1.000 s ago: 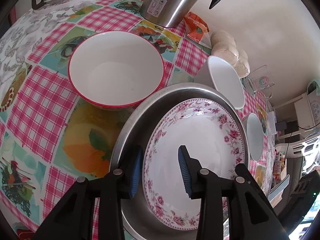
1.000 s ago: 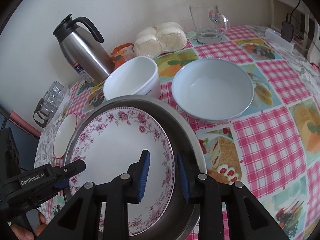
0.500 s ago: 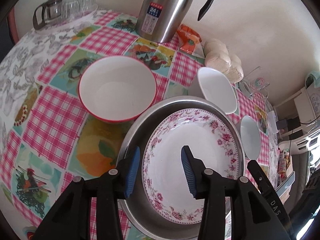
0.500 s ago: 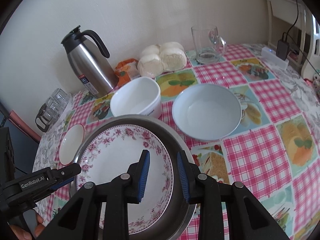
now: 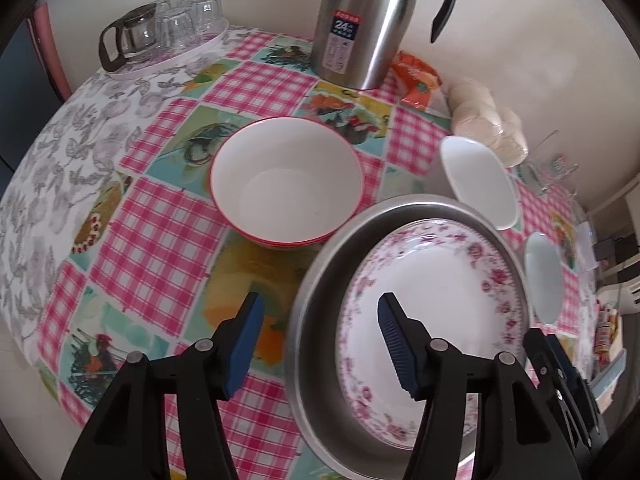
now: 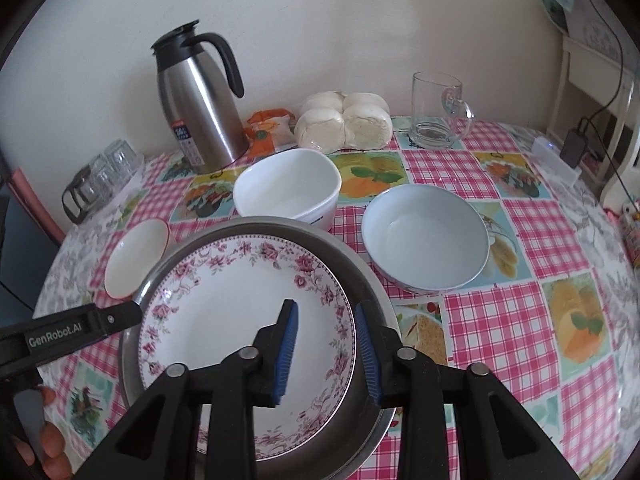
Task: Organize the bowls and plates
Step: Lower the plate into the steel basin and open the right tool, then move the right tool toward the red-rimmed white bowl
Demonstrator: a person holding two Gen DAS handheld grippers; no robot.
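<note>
Plate: white rose-rimmed plate (image 6: 240,312) lying in round steel basin (image 6: 372,296).
Right gripper (image 6: 326,350): parted, empty, straddling plate's near-right rim; nearer.
Left gripper (image 5: 320,344): spread wide, empty, straddling basin's left wall.
Beyond: red-rimmed white bowl (image 5: 286,180), pale blue bowl (image 6: 426,236).

Left gripper (image 5: 320,334): jaws spread wide, nothing between the pads, tilted down. Right gripper (image 6: 326,350): jaws parted with a narrower gap, nothing gripped, also angled down. Both sit low, close together.
</note>
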